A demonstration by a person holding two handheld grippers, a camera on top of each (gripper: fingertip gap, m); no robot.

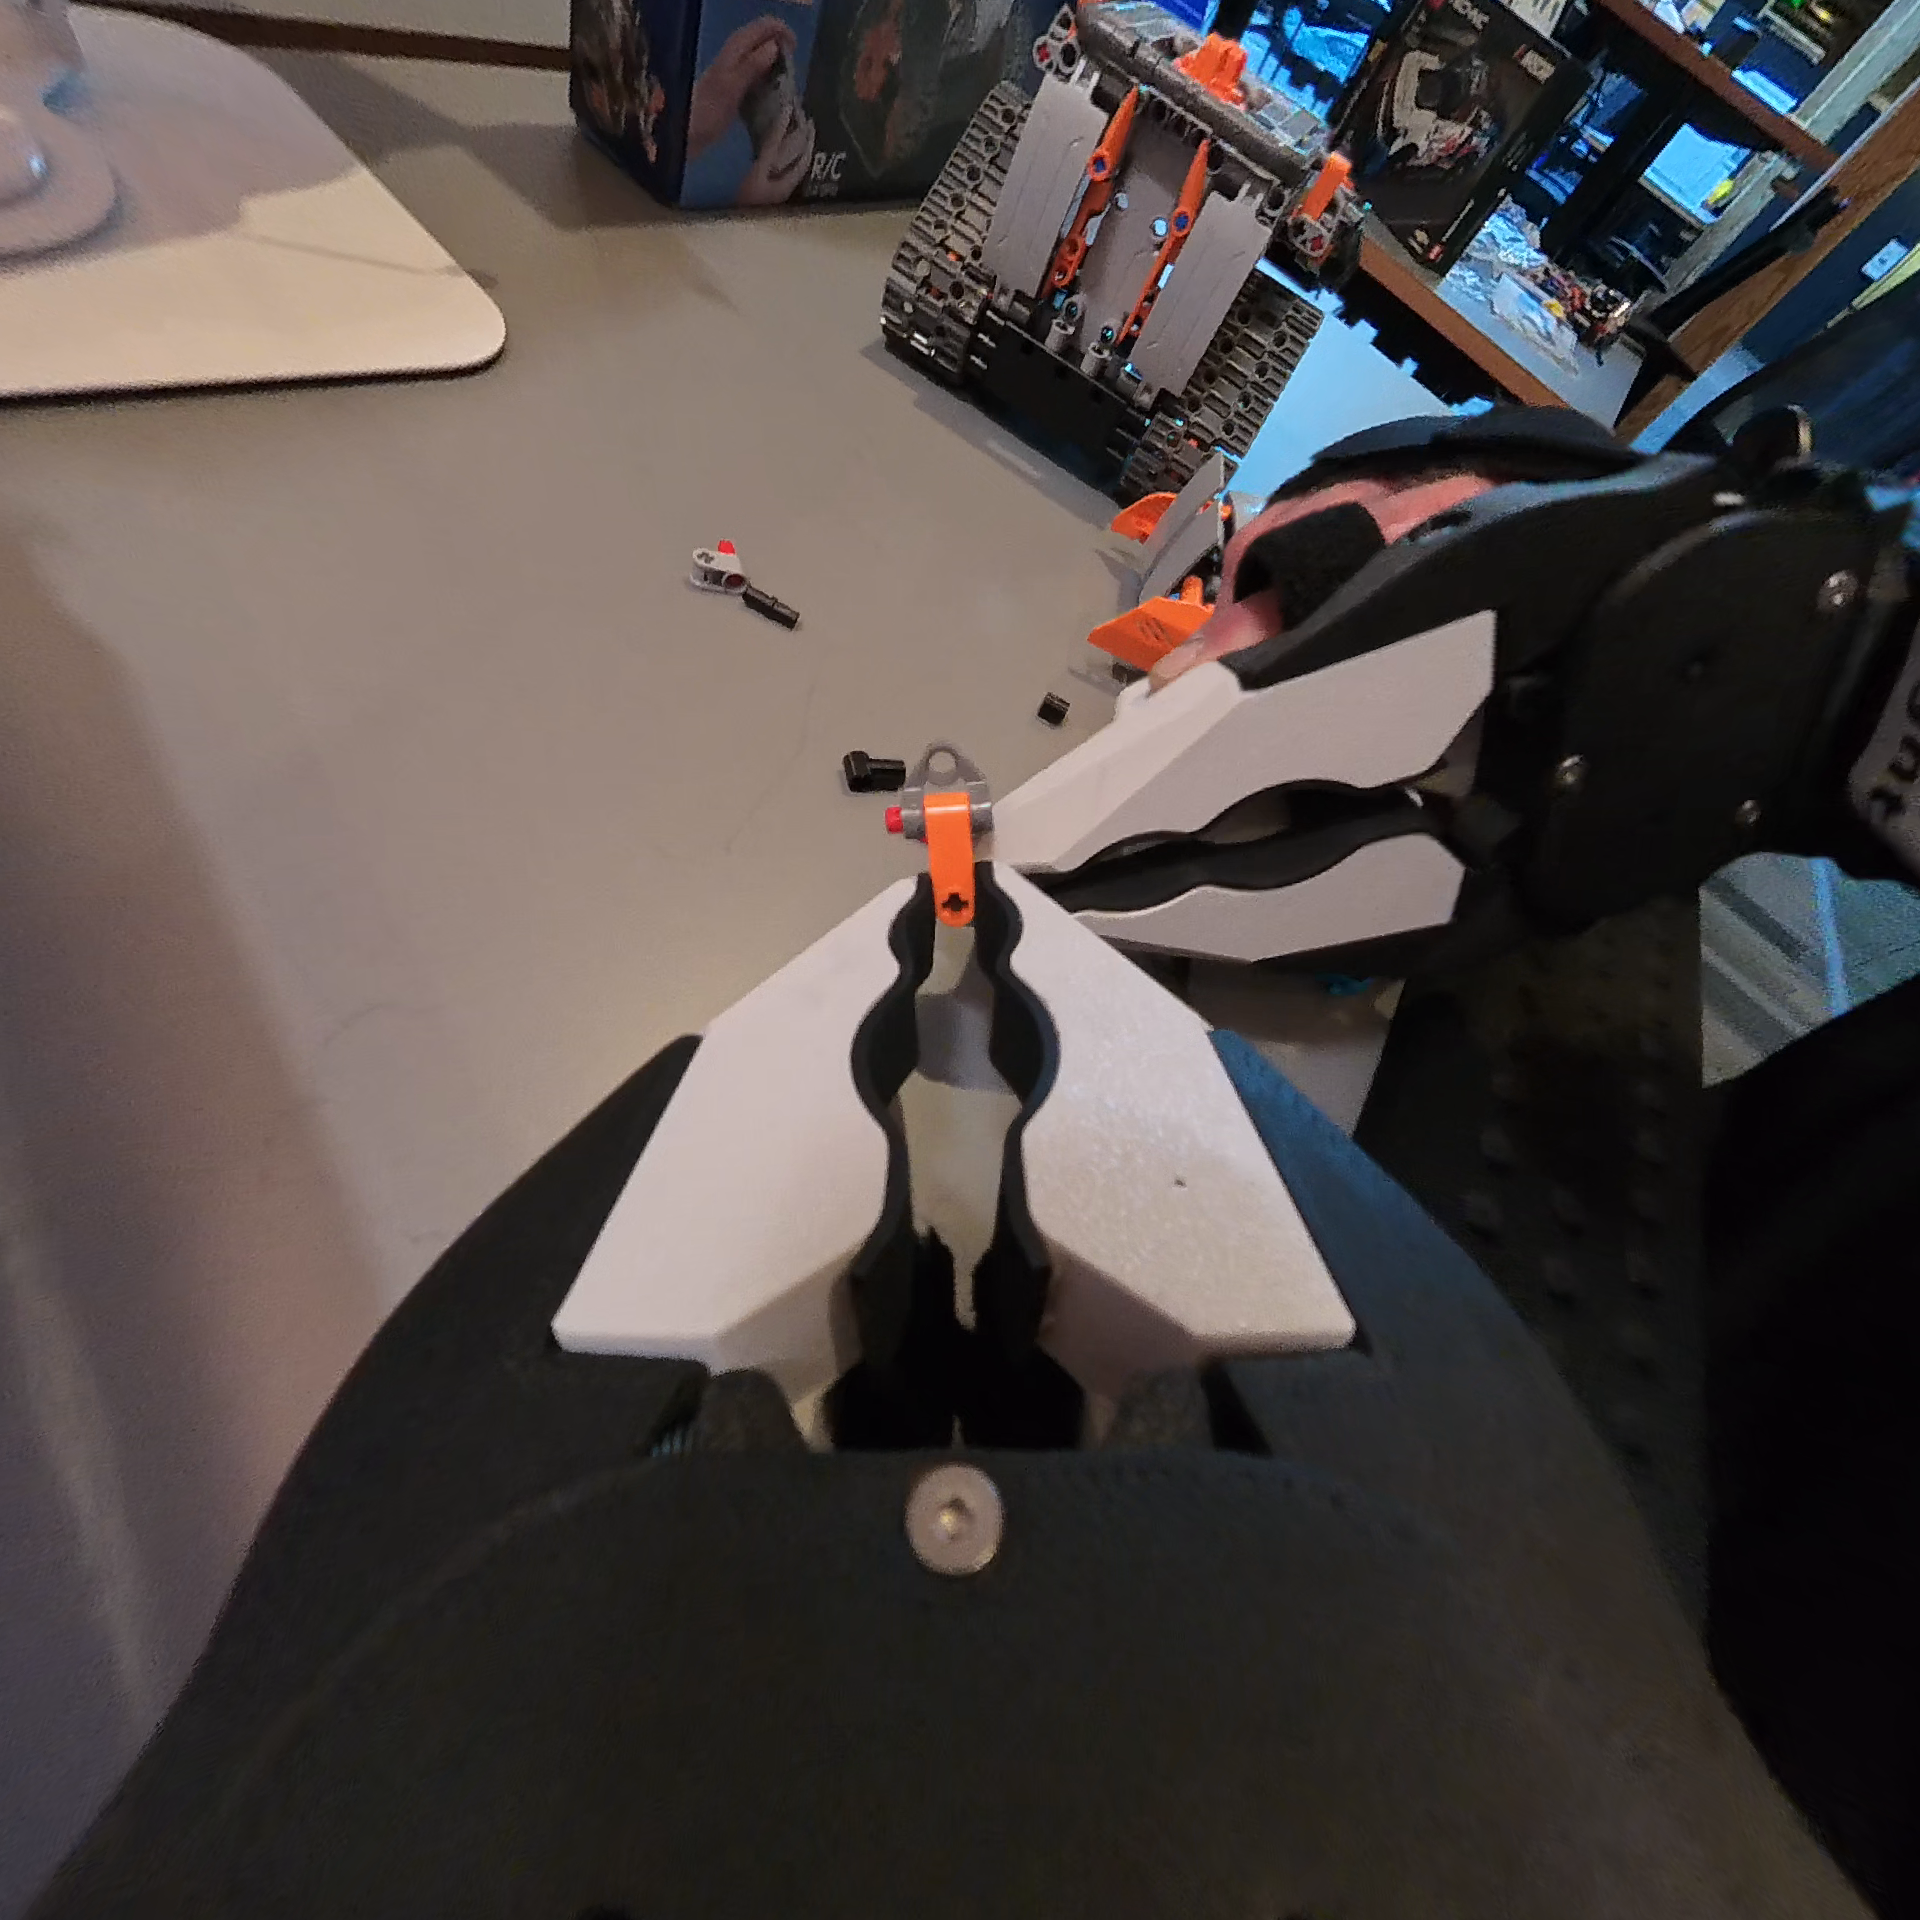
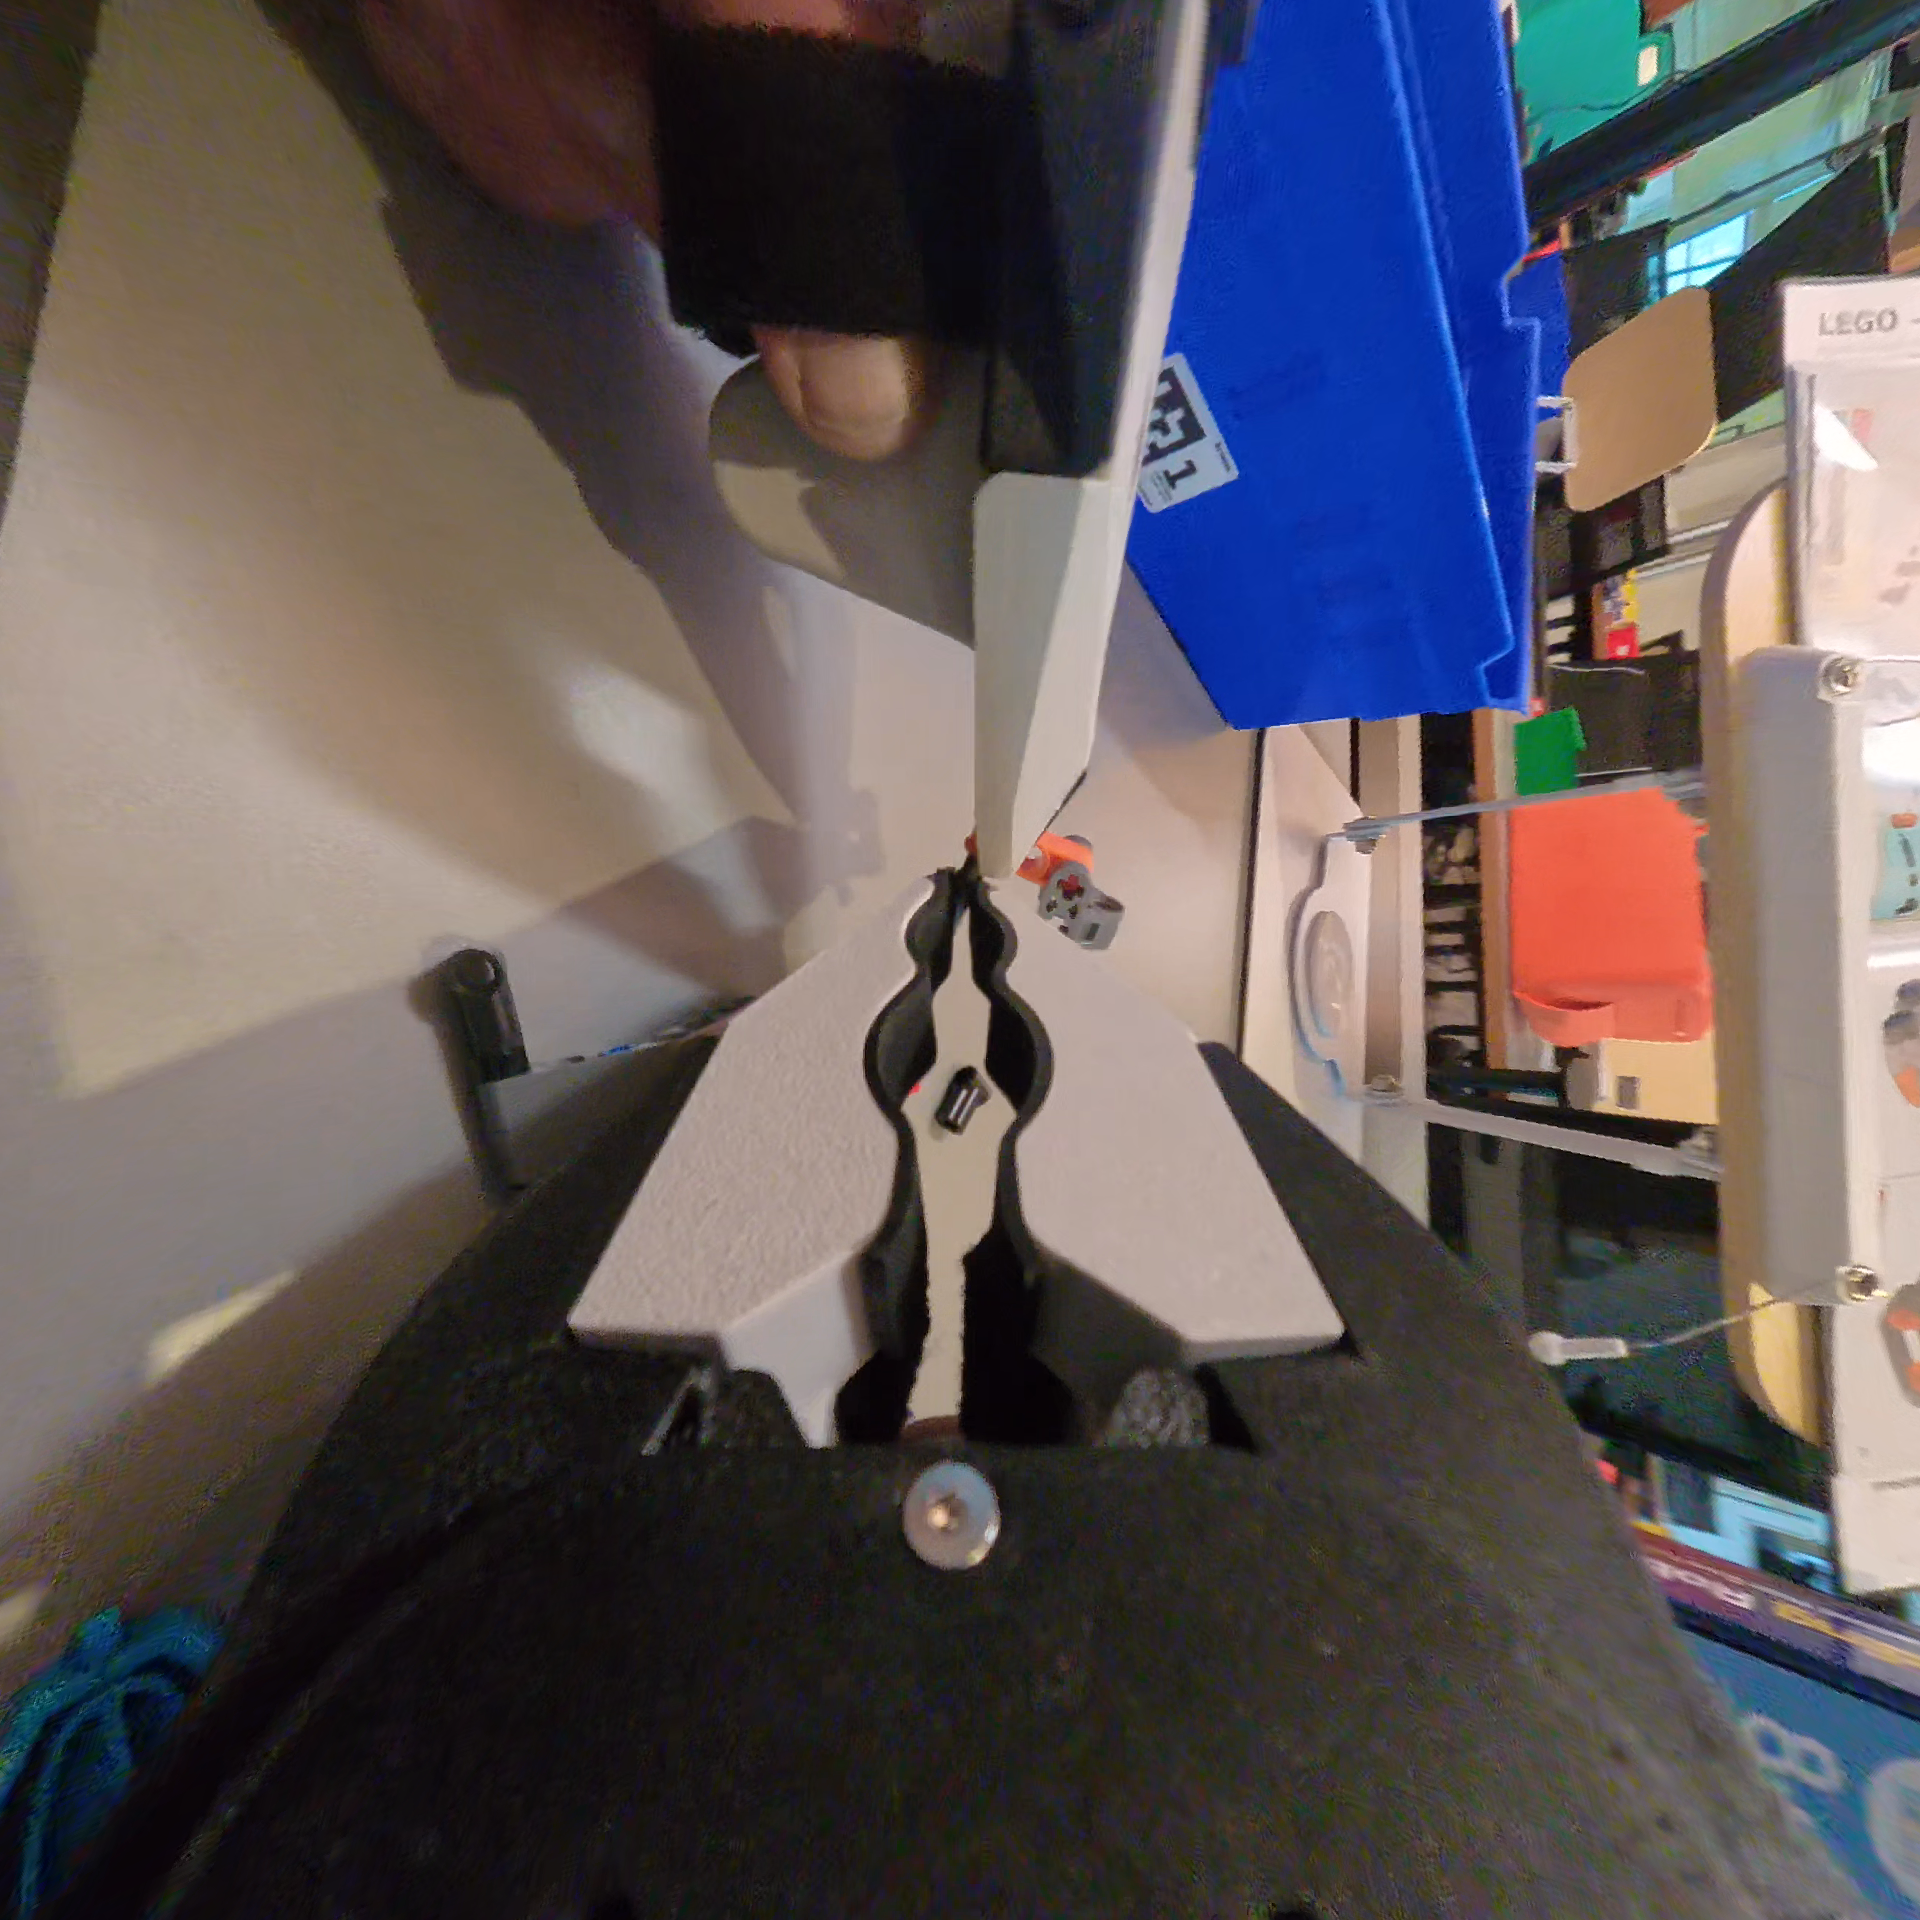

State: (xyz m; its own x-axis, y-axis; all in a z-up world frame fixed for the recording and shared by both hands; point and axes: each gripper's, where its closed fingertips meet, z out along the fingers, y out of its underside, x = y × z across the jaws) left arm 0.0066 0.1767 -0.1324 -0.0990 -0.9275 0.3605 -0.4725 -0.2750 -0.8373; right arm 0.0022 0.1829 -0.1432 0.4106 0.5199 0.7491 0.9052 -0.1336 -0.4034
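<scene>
My left gripper (image 1: pixel 954 896) is shut on a small orange lever piece (image 1: pixel 952 852) and holds it above the grey table (image 1: pixel 582 790). A grey connector (image 1: pixel 943 781) with a red pin (image 1: pixel 891 819) sits on the lever's far end. My right gripper (image 1: pixel 1013 847) comes in from the right, and its shut tips touch the connector's side. In the right wrist view my right gripper (image 2: pixel 958 883) pinches a thin dark pin end. The orange lever (image 2: pixel 1060 857) and the grey connector (image 2: pixel 1083 914) hang just beside it. The left gripper (image 2: pixel 1023 821) reaches in from above.
A grey and orange tracked model (image 1: pixel 1101 270) and a printed box (image 1: pixel 748 94) stand at the back. Loose parts lie on the table: a grey-red-black piece (image 1: pixel 740 584), two black pins (image 1: pixel 873 771), and orange panels (image 1: pixel 1148 623). A white mat (image 1: pixel 208 260) lies far left. A blue bin (image 2: pixel 1340 364) shows in the right wrist view. My two grippers' fingertips are within a few centimetres of each other.
</scene>
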